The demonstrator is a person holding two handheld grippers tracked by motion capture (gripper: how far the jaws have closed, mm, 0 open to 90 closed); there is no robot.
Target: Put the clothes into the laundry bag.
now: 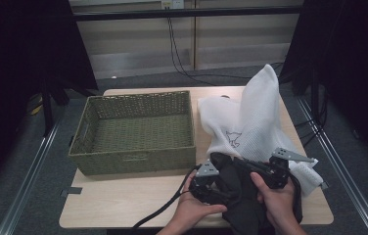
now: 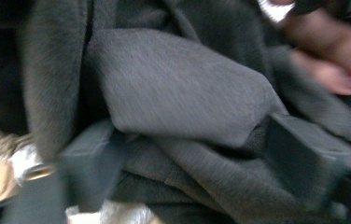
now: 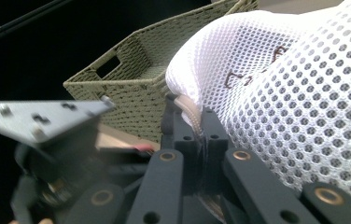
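High view: the right gripper [image 1: 281,169] pinches the white mesh bag's [image 1: 250,117] edge; the left gripper [image 1: 206,182], jaws spread, sits against dark cloth [image 1: 238,196] beside the basket [image 1: 135,128].

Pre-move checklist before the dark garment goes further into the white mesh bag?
1. Right gripper shut on the rim of the white mesh laundry bag: ok.
2. Bag mouth held open toward the garment: cannot tell, the dark cloth hides it.
3. Dark grey fabric garment between the jaws of the left gripper: ok.
4. Left jaws pressing on the cloth: not ok; they stand apart with the cloth loose between them in the blurred left gripper view.
5. Green woven rectangular basket apart from bag and garment: ok.
6. Garment fully on the light wooden table: not ok, it hangs over the near edge.
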